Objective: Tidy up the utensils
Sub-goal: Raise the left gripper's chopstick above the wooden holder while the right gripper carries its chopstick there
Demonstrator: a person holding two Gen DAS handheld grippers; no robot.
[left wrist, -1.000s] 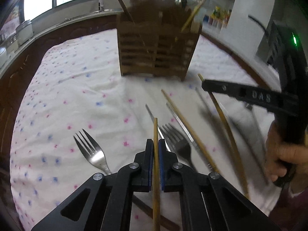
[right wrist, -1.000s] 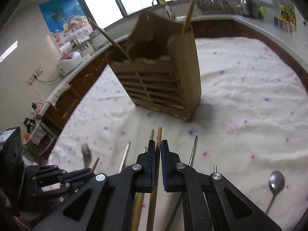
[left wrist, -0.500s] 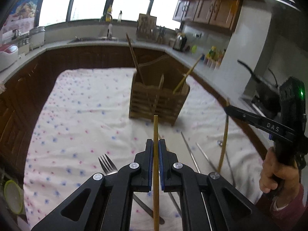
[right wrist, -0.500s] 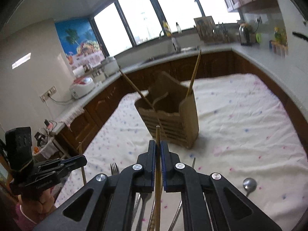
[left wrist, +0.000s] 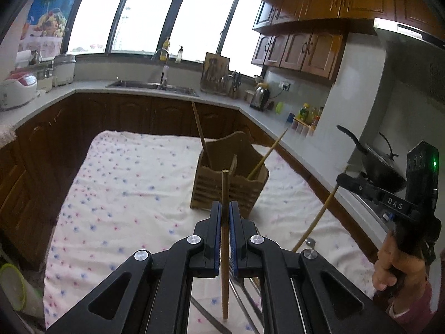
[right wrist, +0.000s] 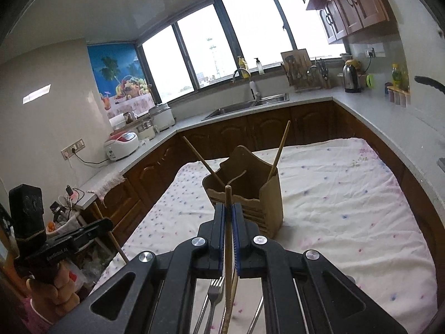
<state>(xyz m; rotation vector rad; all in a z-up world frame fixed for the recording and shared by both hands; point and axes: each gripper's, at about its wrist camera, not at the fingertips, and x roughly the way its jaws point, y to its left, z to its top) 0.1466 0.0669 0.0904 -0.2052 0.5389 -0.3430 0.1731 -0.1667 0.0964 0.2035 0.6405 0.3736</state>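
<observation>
Left gripper [left wrist: 225,208]: clamped on a wooden chopstick [left wrist: 224,239], jaws pressed to its shaft; held above the table, aimed toward the holder.
Left chopstick: upright between the pads, top end projecting above the fingertips, lower end hanging below the jaws.
Right gripper [right wrist: 228,208]: clamped on a second chopstick [right wrist: 228,239], gripped likewise mid-shaft; raised above the table.
Utensil holder [right wrist: 267,203]: wooden, slatted, standing on the spotted cloth [right wrist: 347,194] near mid-table; two chopsticks already leaning inside, one at each end.
Loose utensils: fork [right wrist: 215,292] and other metal handles lying on the cloth beneath the right gripper; spoon [left wrist: 309,241] noted near the right edge in the left view.
Hands: right hand [left wrist: 400,270] seen gripping its handle.
</observation>
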